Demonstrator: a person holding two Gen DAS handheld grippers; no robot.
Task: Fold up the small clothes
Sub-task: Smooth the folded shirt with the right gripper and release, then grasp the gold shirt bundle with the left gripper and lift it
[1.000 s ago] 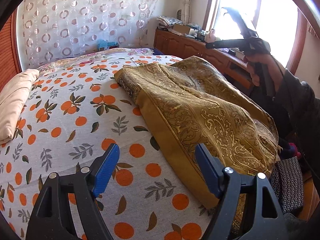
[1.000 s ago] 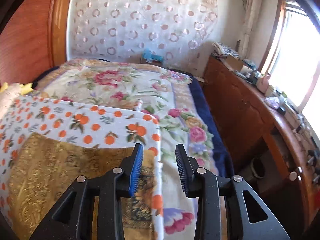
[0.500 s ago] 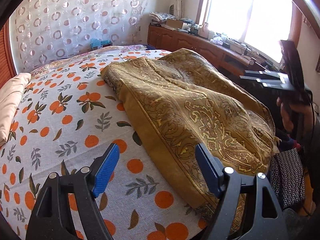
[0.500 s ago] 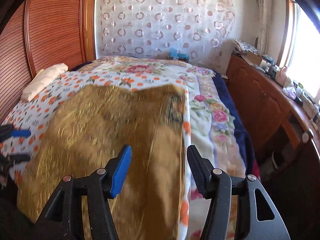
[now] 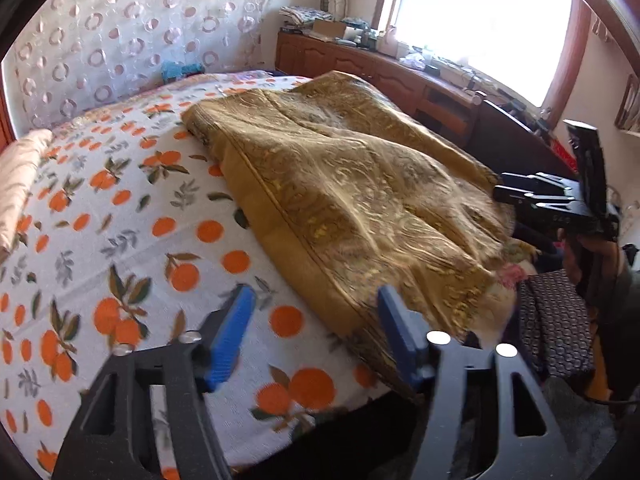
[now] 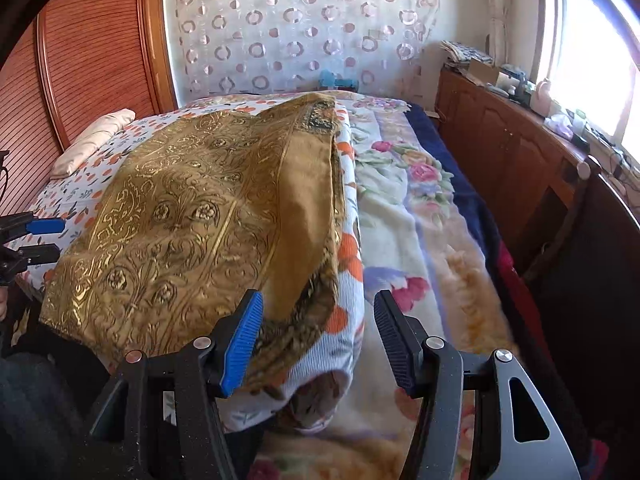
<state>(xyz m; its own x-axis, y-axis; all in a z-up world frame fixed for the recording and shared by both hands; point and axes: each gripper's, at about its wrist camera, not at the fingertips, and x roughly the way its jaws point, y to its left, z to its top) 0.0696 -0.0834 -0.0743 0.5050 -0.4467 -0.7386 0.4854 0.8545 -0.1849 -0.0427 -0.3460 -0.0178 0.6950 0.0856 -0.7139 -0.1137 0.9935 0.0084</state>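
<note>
Hovering, left hand-held gripper [image 5: 314, 334]: jaws about half apart and closing, nothing pinched; the near hem of the gold cloth [image 5: 352, 196] lies just beyond the pad at 3 o'clock, and orange-print sheet shows in the gap.
Right hand-held gripper [image 6: 318, 334]: jaws about half apart, gripping nothing; the cloth's near corner and the sheet's rounded edge lie between and below the pads, no contact visible.
Gripper build: black plastic frames with silver rivets; ribbed pads, blue on both left fingers [image 5: 232, 334], blue on one right finger [image 6: 242, 340] and black on the other.
Gold cloth, place: spread over the bed, toward 3 o'clock in the left wrist view, 9 to 12 o'clock in the right wrist view [image 6: 192, 216].
Gold cloth, texture: mustard fabric with shiny gilt paisley and medallion pattern, plain matte border, rumpled, one edge turned over.
Sheet [image 5: 120, 216]: white, finely ribbed, printed with oranges and leaves.
Blanket [image 6: 416, 208]: fluffy, floral, at 3 o'clock of the sheet.
Pillow [image 5: 18, 176]: pale peach, at 9 o'clock.
Cabinet [image 6: 504, 140]: brown wood, under the window.
</note>
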